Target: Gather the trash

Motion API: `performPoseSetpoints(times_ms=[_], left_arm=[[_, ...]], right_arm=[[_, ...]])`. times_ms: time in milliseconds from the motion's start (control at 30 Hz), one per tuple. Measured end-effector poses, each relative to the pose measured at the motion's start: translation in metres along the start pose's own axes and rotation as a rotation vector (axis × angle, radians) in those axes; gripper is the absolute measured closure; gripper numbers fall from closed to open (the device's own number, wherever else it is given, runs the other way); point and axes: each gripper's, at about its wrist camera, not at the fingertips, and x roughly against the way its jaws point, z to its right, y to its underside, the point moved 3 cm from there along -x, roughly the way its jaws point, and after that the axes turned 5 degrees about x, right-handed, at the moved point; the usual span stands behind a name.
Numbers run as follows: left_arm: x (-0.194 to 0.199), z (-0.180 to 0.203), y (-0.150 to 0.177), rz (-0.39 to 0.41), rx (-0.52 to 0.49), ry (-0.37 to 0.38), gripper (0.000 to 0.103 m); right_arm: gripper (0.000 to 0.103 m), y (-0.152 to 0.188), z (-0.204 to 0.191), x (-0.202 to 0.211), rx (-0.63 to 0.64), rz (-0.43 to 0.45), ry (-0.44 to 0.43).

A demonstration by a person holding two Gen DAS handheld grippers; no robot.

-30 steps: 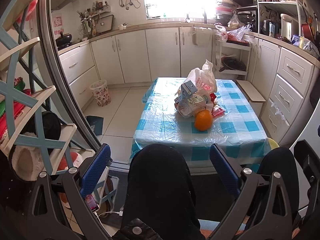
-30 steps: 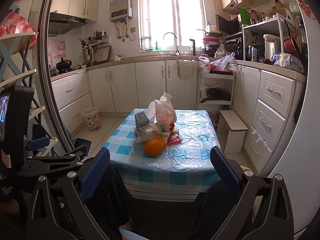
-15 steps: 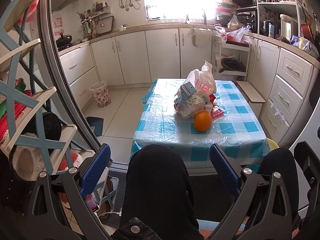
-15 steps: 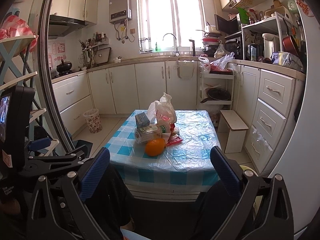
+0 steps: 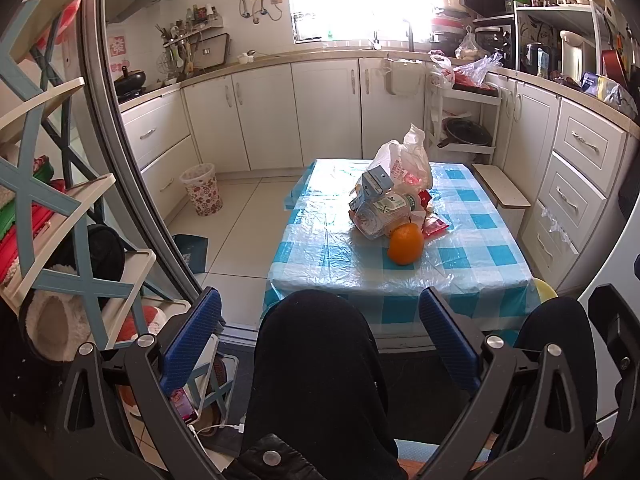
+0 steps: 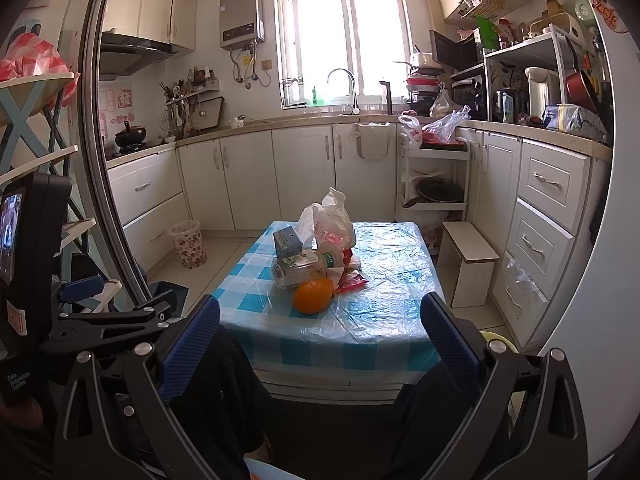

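Note:
A heap of trash lies on the blue-checked table (image 5: pixel 472 276) (image 6: pixel 396 320): a white plastic bag (image 5: pixel 404 160) (image 6: pixel 332 224), a small carton (image 5: pixel 376 184) (image 6: pixel 287 240), a clear plastic bottle (image 5: pixel 380 212) (image 6: pixel 300 268) on its side, a red wrapper (image 5: pixel 434 226) (image 6: pixel 352 280) and an orange (image 5: pixel 405 243) (image 6: pixel 313 295) nearest me. My left gripper (image 5: pixel 320 336) and right gripper (image 6: pixel 320 340) are both open and hold nothing. They hover well short of the table, above a person's dark-clad knees (image 5: pixel 316 360).
A patterned wastebasket (image 5: pixel 201 189) (image 6: pixel 188 243) stands on the floor left of the table. A white stool (image 6: pixel 472 260) sits to its right, before the drawers (image 6: pixel 548 216). A shelf rack (image 5: pixel 48 208) and curved door frame (image 5: pixel 128 160) close in the left side.
Both views have drifted slightly; the right wrist view has risen a little and the pile sits a touch lower in it. Grippers stay open and the trash has not moved.

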Motion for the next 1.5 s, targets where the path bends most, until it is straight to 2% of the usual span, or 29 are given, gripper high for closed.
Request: performPoseSetpoints(times_ms=[1500], left_arm=[[0.0,0.002,0.001,-0.006,0.018,0.016,0.008]], right_arm=[[0.007,0.005,-0.012,-0.005,0.016,-0.017,-0.015]])
